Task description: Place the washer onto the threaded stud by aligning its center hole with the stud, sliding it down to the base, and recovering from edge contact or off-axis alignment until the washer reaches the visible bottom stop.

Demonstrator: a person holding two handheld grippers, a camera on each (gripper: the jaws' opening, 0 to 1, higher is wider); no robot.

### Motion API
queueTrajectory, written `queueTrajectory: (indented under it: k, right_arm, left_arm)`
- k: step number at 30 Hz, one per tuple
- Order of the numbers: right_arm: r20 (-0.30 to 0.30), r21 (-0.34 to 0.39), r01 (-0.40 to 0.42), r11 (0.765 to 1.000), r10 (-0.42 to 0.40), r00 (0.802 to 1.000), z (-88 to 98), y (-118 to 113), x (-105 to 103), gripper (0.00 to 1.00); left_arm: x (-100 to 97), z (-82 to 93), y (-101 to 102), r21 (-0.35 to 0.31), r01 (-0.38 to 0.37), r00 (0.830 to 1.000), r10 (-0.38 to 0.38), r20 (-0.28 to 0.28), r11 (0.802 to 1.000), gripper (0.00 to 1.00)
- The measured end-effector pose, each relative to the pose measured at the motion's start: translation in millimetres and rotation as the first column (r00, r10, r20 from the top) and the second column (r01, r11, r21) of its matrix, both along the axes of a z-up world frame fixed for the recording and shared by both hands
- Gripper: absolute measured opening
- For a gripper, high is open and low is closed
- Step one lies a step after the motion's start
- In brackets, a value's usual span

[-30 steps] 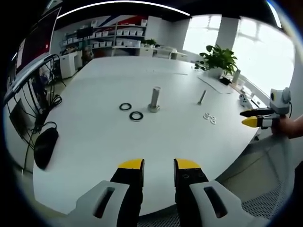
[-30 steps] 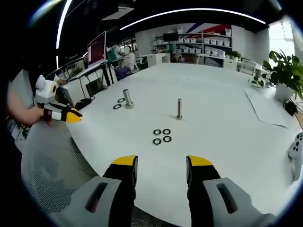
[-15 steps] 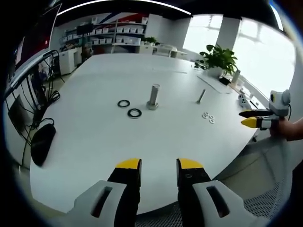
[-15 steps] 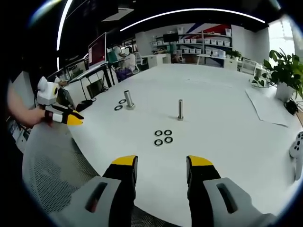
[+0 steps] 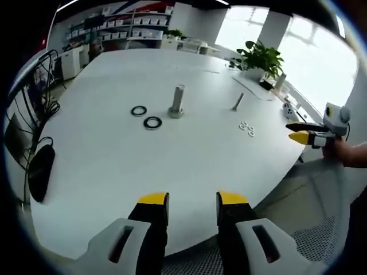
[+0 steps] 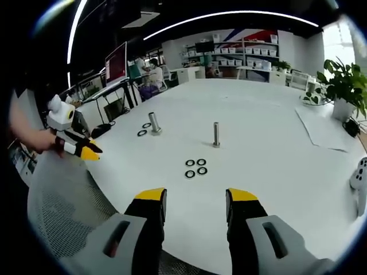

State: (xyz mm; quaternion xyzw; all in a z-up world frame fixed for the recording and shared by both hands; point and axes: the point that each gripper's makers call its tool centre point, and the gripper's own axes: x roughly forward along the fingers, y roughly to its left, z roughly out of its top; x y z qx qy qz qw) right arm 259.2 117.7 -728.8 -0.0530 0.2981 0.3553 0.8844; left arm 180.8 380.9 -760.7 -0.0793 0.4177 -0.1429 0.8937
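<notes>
On the white table (image 5: pixel 114 166) stand a thick stud (image 5: pixel 176 102) with two large black washers (image 5: pixel 152 122) beside it, and a thin threaded stud (image 5: pixel 237 102) with several small washers (image 5: pixel 247 127) lying flat near it. My left gripper (image 5: pixel 193 200) hangs open over the table's near edge, nothing between its jaws. My right gripper (image 6: pixel 196 197) is open and empty too, facing the small washers (image 6: pixel 195 167) and the thin stud (image 6: pixel 216 134). Each gripper shows in the other's view: the right gripper (image 5: pixel 303 133) off the table's right edge, the left gripper (image 6: pixel 80 148) off its left edge.
A black object (image 5: pixel 40 172) lies at the table's left edge. A potted plant (image 6: pixel 343 86) and a paper sheet (image 6: pixel 324 129) sit at the far right, with a white device (image 6: pixel 360 179) near the right edge. A mesh chair (image 6: pixel 57 212) is below the table's near edge. People sit at desks behind.
The left gripper's camera has tipped, so the table sits higher in its view. In the right gripper view the left gripper has dropped slightly. The studs and washers have not moved.
</notes>
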Motion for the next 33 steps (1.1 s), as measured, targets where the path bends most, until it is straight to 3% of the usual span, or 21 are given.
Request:
queueTrajectory:
  k: [9,15,20,24,26,33]
  right_arm:
    - [0.0,0.006,0.006,1.0,-0.006,1.0,1.4,-1,0,0.44]
    - [0.0,0.007,0.01,1.0,-0.01,1.0,0.9,-2,2,0.44]
    - [0.002,0.009,0.015,1.0,-0.015,1.0,1.1,-2,2,0.44]
    - [-0.002,0.004,0.018,1.0,-0.018,1.0,1.0,-3,2,0.44]
    - [-0.004,-0.001,0.013,1.0,-0.013,1.0,0.0,-3,1,0.44]
    - [-0.006,-0.011,0.015,1.0,-0.015,1.0,-1.5,-4,1,0.44]
  left_arm:
    - [14.3,-8.0,13,0.044,0.017,0.999,-0.015,-0.047,0.999,0.33]
    - [38.0,-3.7,16,0.039,0.034,0.998,-0.032,-0.057,0.999,0.36]
    - [56.2,0.0,15,0.085,0.084,0.995,-0.08,-0.053,0.993,0.35]
    - [69.0,-2.4,21,0.153,0.137,0.989,-0.126,-0.079,0.979,0.35]
    - [75.7,-8.2,29,0.205,0.18,0.98,-0.156,-0.125,0.962,0.32]
    - [101.1,-14.9,33,0.251,0.245,0.963,-0.205,-0.174,0.937,0.32]
